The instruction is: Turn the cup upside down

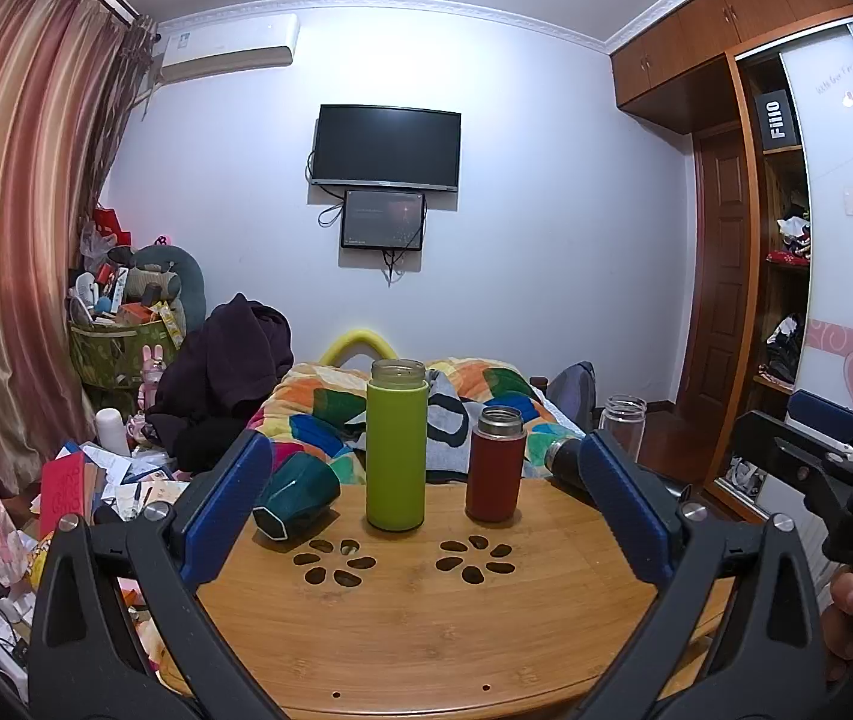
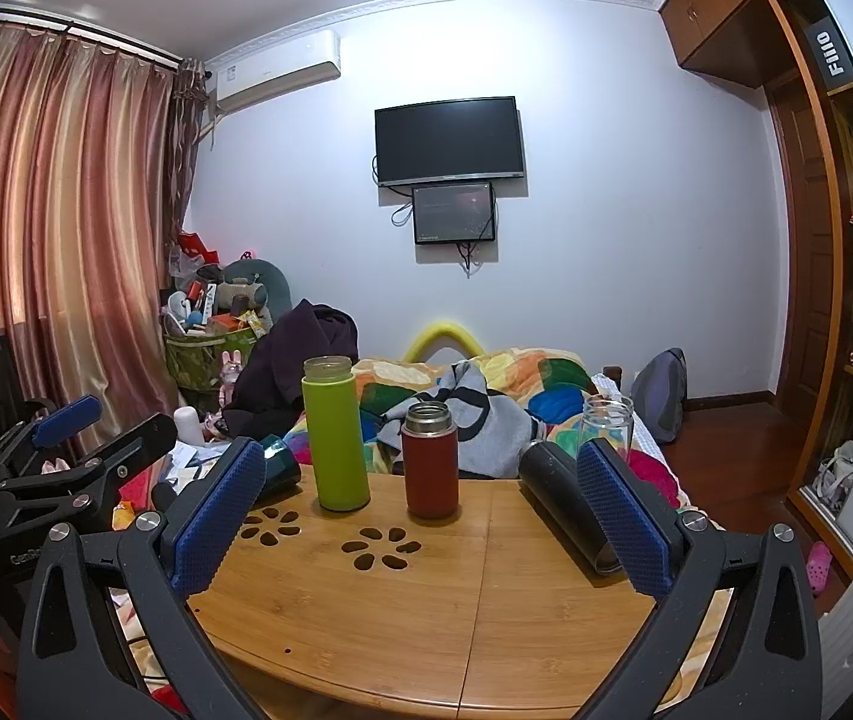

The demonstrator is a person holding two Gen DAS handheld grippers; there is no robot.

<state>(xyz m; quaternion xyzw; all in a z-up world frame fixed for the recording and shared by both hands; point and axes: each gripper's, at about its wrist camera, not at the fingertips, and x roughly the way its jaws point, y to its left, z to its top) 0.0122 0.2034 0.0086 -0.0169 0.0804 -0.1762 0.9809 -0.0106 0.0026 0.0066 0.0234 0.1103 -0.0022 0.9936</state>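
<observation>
On the wooden table (image 1: 426, 618) stand a lime green bottle (image 1: 396, 447) and a red flask (image 1: 496, 465), both upright with open mouths. A dark teal cup (image 1: 297, 495) lies on its side at the left, a black bottle (image 2: 564, 507) lies on its side at the right, and a clear glass jar (image 2: 606, 423) stands upright behind it. My left gripper (image 1: 426, 492) is open and empty, its pads framing the bottles. My right gripper (image 2: 420, 498) is open and empty, short of the red flask (image 2: 431, 459).
A bed with a colourful quilt (image 2: 486, 384) lies behind the table (image 2: 426, 600). Clutter and papers (image 1: 114, 480) cover the floor at the left. A wardrobe (image 2: 846, 300) stands at the right. The right gripper shows at the left wrist view's right edge (image 1: 834, 462).
</observation>
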